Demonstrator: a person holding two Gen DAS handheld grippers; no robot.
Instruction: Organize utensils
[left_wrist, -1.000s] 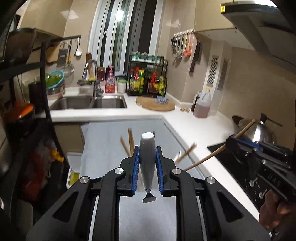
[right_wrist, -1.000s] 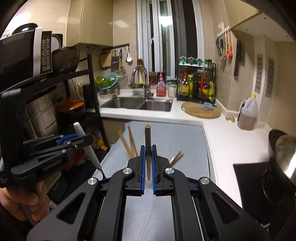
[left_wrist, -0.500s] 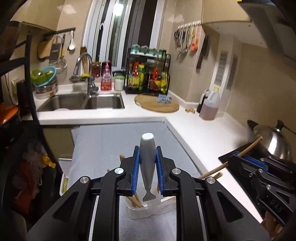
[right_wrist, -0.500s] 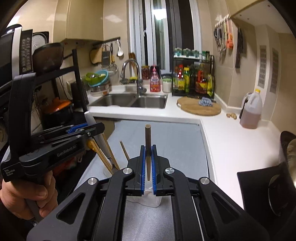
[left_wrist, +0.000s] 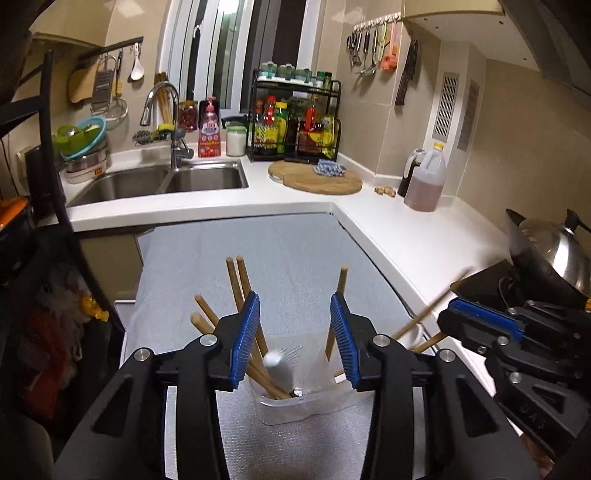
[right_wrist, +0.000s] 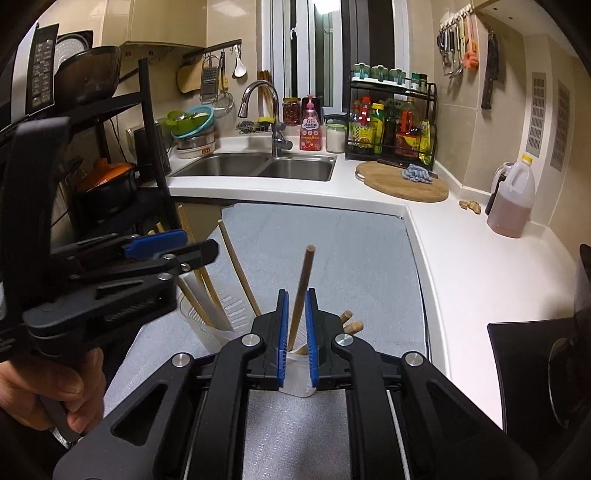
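A clear plastic container (left_wrist: 295, 406) stands on the grey mat (left_wrist: 280, 251) and holds several wooden chopsticks (left_wrist: 236, 284). My left gripper (left_wrist: 293, 306) hangs just above it. Its jaws are opening wide, and a white-handled utensil (left_wrist: 279, 365), blurred, drops free into the container. My right gripper (right_wrist: 295, 299) is over the same container (right_wrist: 218, 321). Its jaws are opening too, and a wooden chopstick (right_wrist: 304, 269) leans loose in the gap, its lower end inside the container. The left wrist view shows the right gripper (left_wrist: 461, 325) at the right; the right wrist view shows the left gripper (right_wrist: 184, 247) and a hand (right_wrist: 48, 387).
The white counter (left_wrist: 388, 229) wraps round the mat, with a double sink (left_wrist: 162, 181) behind. A round cutting board (left_wrist: 317, 179), an oil jug (left_wrist: 424, 181) and a spice rack (left_wrist: 295, 122) stand at the back. A wok (left_wrist: 554, 251) sits right, a black shelf rack (right_wrist: 147, 147) left.
Both grippers came down over the container. The left jaws spread wide and let the white-handled utensil fall. The right jaws parted slightly around the chopstick, which now tilts.
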